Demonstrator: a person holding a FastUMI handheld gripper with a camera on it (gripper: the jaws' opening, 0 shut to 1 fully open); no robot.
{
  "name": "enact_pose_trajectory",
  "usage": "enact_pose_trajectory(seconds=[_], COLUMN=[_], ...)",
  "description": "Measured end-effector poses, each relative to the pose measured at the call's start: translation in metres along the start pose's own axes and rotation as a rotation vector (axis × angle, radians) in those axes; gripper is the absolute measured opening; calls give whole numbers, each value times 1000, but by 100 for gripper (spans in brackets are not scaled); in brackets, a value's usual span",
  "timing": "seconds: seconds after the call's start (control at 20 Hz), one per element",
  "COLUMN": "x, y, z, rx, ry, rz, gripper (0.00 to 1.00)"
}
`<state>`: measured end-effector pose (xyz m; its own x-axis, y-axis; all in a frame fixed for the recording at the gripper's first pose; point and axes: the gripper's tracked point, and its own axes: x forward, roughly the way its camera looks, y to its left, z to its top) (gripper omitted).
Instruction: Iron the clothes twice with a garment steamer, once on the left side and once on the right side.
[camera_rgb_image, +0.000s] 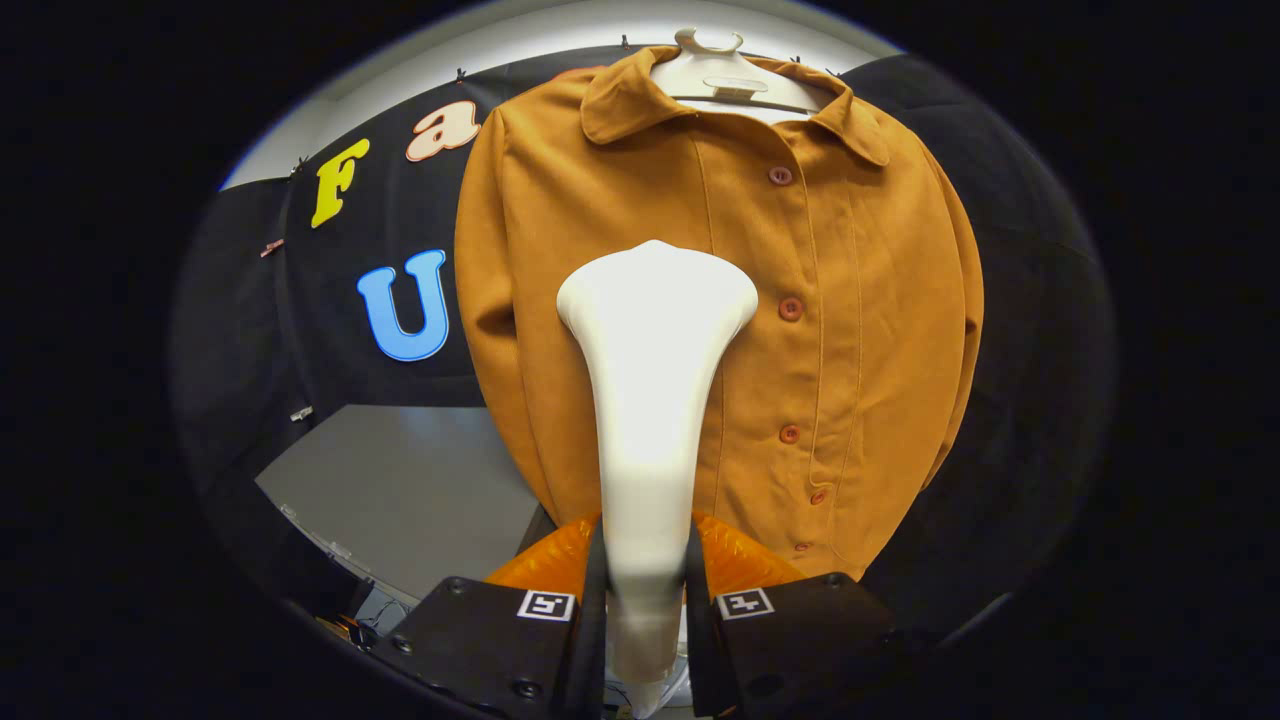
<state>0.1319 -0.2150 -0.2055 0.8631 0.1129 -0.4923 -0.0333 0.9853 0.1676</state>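
Gripper (645, 560) clenched on the neck of the white garment steamer (650, 400), both fingers pressing its sides. Steamer head points up, just ahead of the fingers, over the mid-chest of the brown jacket (860, 330), on the wearer's right of the button row (790, 308). Can't tell if the head touches the cloth. Jacket hangs beyond on a white hanger (715, 80). Looks like a pass on one side is underway or about to start; nothing shows either pass finished, so both sides are probably still to do.

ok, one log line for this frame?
gripper: shut on steamer | steamer head: over jacket front, beside buttons | jacket: on hanger
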Motion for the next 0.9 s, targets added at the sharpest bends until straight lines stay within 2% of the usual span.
enact_pose_trajectory(seconds=[0.5,0.9], x=[17,18], y=[-21,-22], z=[-76,-115], rx=[42,53], ry=[159,249], rz=[-12,-23], gripper=[37,37])
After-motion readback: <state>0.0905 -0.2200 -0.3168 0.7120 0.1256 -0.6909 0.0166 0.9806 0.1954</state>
